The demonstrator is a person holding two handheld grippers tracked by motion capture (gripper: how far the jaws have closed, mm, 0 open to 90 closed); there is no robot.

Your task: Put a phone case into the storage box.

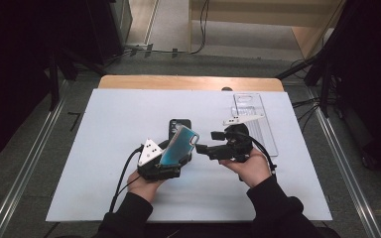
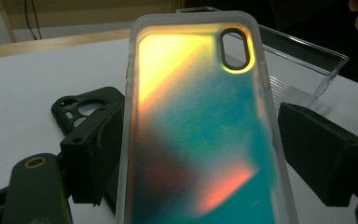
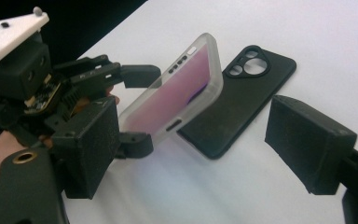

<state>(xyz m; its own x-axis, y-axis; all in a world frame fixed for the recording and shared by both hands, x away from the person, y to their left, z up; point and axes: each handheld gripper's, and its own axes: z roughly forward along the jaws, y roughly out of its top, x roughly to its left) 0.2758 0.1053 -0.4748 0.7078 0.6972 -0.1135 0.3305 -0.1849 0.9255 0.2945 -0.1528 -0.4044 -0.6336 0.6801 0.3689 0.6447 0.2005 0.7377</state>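
Nearest you, your left gripper is clamping the iridescent phone case tilted above the white table, your right gripper is gaping just beside it, black phone case is lying behind, clear tray is sitting farthest, contents indiscernible.

I log a white worktop with a wooden far edge; beyond it, grey floor, black cables, and metal floor rails either side.
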